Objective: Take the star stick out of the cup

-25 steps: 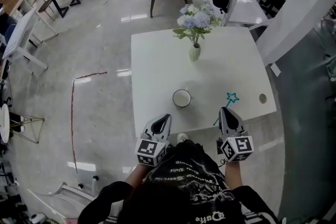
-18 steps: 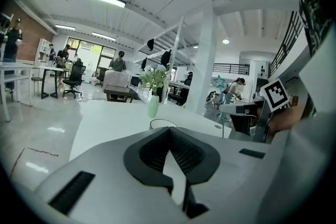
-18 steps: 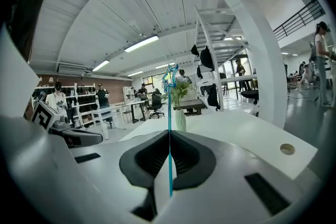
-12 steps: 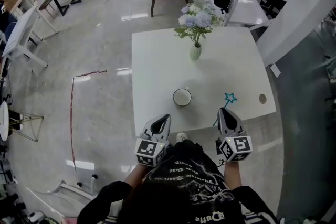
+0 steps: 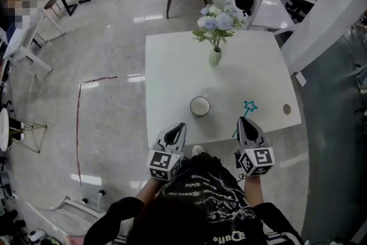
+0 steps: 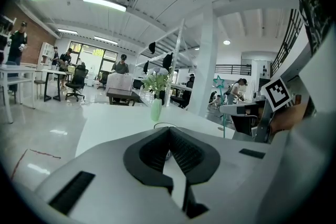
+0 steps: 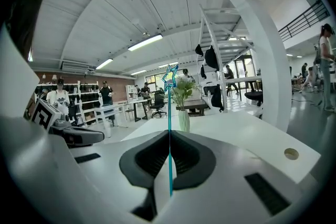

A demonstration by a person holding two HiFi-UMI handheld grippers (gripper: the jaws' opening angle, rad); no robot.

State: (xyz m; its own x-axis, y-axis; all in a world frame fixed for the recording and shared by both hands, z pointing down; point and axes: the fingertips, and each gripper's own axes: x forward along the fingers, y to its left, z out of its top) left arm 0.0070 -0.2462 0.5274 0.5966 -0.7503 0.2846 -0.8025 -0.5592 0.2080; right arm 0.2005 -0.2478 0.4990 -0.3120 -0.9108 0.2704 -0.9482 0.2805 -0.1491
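A white cup (image 5: pixel 199 106) stands near the front edge of the white table (image 5: pixel 172 66). The teal star stick (image 5: pixel 248 111) is outside the cup, to its right, with my right gripper (image 5: pixel 246 122) shut on its lower shaft. In the right gripper view the stick (image 7: pixel 169 113) rises upright from between the closed jaws of that gripper (image 7: pixel 169 135), its star at the top. My left gripper (image 5: pixel 181 127) hovers at the table's front edge, just left of the cup, shut and empty. In the left gripper view the closed gripper (image 6: pixel 168 131) hides most of the cup.
A pale green vase of flowers (image 5: pixel 215 57) stands at the table's far side. A small round hole (image 5: pixel 287 108) lies near the table's right edge. A white shelf frame (image 5: pixel 309 20) is close on the right. Shiny floor lies to the left.
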